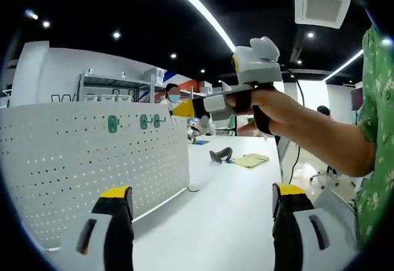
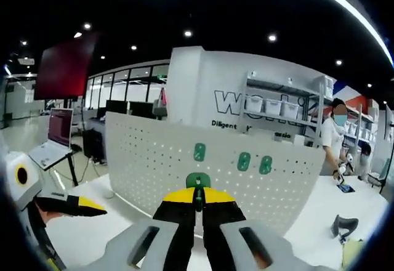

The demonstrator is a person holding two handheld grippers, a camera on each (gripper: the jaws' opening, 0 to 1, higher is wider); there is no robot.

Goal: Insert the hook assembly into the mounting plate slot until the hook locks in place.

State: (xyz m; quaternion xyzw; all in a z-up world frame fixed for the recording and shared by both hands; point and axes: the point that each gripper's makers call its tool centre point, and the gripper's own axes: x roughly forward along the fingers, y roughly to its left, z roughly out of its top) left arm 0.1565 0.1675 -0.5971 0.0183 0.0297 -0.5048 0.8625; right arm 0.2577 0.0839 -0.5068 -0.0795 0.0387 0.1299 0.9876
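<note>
A white pegboard mounting plate [image 1: 92, 160] stands upright on the white table [image 1: 228, 209], and three green hooks [image 1: 143, 121] sit near its top edge. In the right gripper view the same plate [image 2: 160, 160] faces me with those hooks [image 2: 244, 161] on it. My right gripper [image 2: 198, 198] is shut on a green hook assembly [image 2: 198, 180], held a short way in front of the plate. A hand carries that right gripper [image 1: 184, 108] toward the plate's top. My left gripper [image 1: 203, 200] is open with nothing between its jaws, low over the table beside the plate; its yellow tip [image 2: 83, 205] enters from the left.
A black object [image 1: 221, 155] and a yellow cloth [image 1: 250, 159] lie further along the table. A person [image 2: 335, 138] stands behind the plate near a shelf with bins [image 2: 271, 105]. A laptop [image 2: 55, 137] stands off to the left. A green sleeve [image 1: 375, 135] is close on the right.
</note>
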